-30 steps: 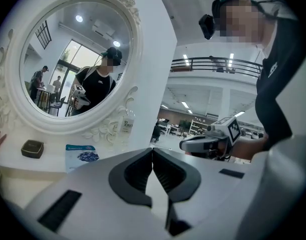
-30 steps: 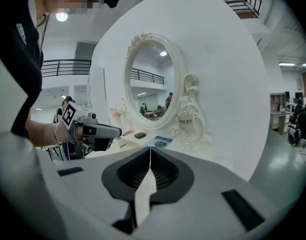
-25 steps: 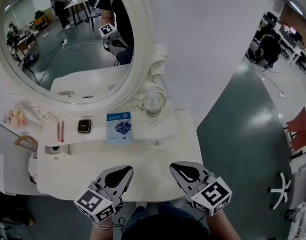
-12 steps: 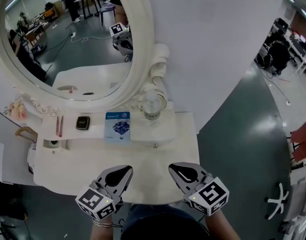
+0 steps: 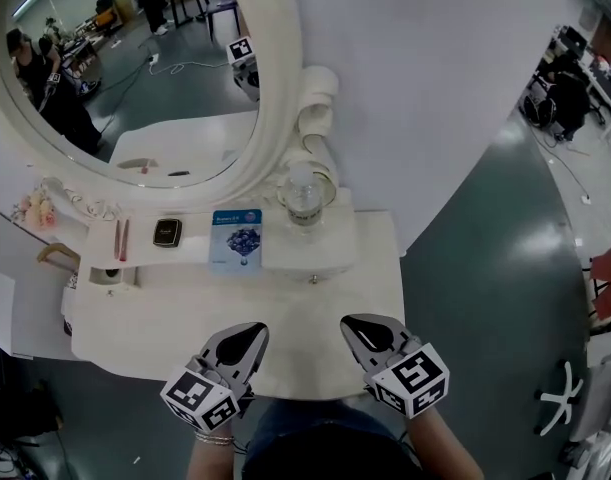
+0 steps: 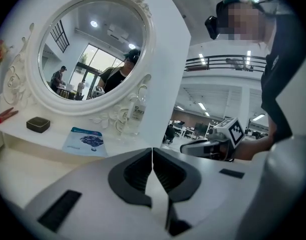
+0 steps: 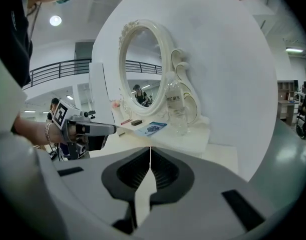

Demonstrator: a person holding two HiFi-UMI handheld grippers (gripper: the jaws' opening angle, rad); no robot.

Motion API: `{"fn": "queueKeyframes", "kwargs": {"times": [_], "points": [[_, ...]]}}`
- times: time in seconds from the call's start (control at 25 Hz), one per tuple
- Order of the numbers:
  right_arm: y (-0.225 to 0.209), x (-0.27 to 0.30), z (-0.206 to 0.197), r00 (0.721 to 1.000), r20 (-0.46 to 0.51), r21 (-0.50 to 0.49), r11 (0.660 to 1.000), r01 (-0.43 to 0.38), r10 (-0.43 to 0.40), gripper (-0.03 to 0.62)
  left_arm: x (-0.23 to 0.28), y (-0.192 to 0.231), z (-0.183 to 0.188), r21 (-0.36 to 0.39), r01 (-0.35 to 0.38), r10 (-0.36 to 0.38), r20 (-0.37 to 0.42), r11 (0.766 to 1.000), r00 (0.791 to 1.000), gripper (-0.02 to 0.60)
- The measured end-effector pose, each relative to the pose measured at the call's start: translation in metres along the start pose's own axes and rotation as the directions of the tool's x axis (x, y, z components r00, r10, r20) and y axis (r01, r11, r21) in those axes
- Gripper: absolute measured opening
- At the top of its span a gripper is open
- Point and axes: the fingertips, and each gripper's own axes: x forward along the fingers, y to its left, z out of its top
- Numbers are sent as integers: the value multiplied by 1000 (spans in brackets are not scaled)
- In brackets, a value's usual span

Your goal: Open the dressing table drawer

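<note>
While both hover over the near edge of the desk [image 5: 165, 318], my left tongs [image 5: 261, 328] and my right tongs [image 5: 346, 321] are each closed tight with nothing between them, side by side but apart. Beyond them, at the back of the desk, the drawer [image 5: 313, 277] sits shut in the raised shelf, its little knob facing me, well clear of both tongs. On that shelf a bottle [image 5: 303, 193] stands above the drawer, with a blue packet [image 5: 236, 236] and a small black case [image 5: 167, 232] further left. Behind them rises the oval mirror [image 5: 135, 68].
</note>
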Motion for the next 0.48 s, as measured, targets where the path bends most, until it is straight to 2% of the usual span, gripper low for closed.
{"fn": "queueKeyframes", "kwargs": {"times": [0.48], "points": [[2,18,-10,998,-48,49,998,46,-43,20,10,18,-5,12,79,-78,-49,997,996,21]]}}
